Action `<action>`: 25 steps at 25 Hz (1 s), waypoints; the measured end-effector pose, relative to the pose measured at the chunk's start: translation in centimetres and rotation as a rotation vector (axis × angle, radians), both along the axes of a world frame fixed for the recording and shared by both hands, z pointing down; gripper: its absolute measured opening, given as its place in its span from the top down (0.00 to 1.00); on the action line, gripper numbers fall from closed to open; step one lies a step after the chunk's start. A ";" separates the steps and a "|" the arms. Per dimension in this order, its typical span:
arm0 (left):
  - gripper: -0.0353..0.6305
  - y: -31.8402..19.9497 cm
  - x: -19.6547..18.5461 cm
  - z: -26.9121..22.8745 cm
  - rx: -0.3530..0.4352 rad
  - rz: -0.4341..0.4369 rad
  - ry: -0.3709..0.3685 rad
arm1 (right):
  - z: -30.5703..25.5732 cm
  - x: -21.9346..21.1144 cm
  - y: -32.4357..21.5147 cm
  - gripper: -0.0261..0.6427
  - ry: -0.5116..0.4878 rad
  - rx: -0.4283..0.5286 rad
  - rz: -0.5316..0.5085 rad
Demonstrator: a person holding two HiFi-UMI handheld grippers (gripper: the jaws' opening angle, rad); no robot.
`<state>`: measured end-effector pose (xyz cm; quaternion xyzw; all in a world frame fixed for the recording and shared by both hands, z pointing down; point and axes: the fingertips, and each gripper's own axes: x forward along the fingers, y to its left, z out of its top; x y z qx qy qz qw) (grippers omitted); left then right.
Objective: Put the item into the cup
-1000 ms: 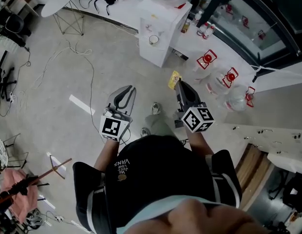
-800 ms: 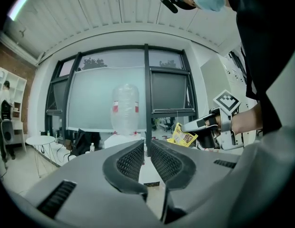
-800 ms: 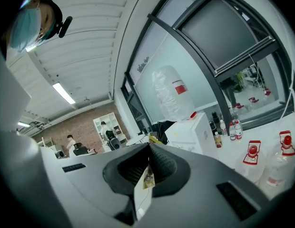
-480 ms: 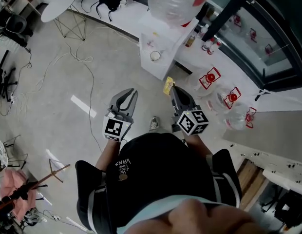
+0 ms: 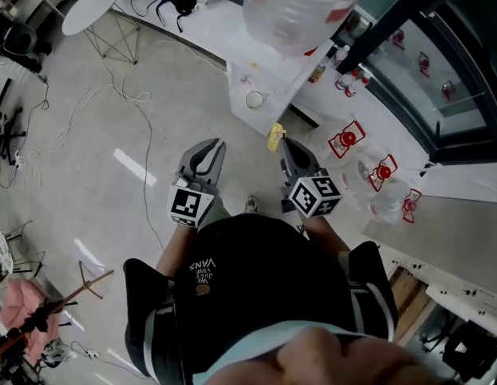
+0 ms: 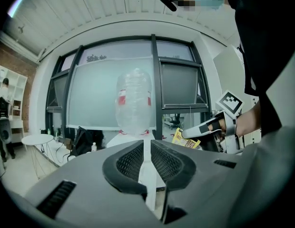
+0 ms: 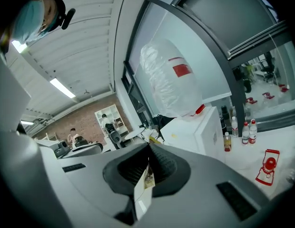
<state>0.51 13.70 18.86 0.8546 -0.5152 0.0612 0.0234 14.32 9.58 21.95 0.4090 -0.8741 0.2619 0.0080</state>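
My right gripper (image 5: 281, 140) is shut on a small yellow packet (image 5: 273, 136), which sticks out past its tips; in the right gripper view the packet (image 7: 146, 177) is pinched between the closed jaws. A white cup (image 5: 255, 99) stands on the white water dispenser (image 5: 274, 77) just ahead of both grippers. My left gripper (image 5: 213, 145) is shut with nothing in it, level with the right one and to its left. In the left gripper view its jaws (image 6: 146, 144) point at the dispenser's big clear bottle (image 6: 134, 99), and the packet (image 6: 184, 137) shows at the right.
Several empty water jugs with red labels (image 5: 347, 141) lie on the floor right of the dispenser. Cables (image 5: 124, 83) trail over the grey floor at the left, near a round white table (image 5: 90, 8). Small bottles (image 7: 242, 131) stand on a ledge by the window.
The person has stepped closer to the dispenser, which now sits nearer both grippers. The right gripper still holds the packet and the left stays shut.
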 end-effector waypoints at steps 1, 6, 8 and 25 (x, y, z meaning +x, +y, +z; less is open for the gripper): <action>0.90 -0.7 -0.2 0.1 -0.002 0.011 0.002 | 0.1 -0.2 -0.6 0.90 0.002 -0.003 0.010; 0.90 -4.8 -1.2 0.9 -0.015 0.106 0.001 | 0.7 -1.1 -3.5 0.90 0.000 -0.017 0.101; 0.90 -6.6 -2.1 1.3 -0.020 0.149 -0.008 | 1.1 -1.7 -4.5 0.90 -0.005 -0.029 0.149; 0.80 -18.5 -2.8 10.8 -0.097 0.431 -0.064 | 8.4 -4.8 -12.1 0.90 -0.014 -0.090 0.338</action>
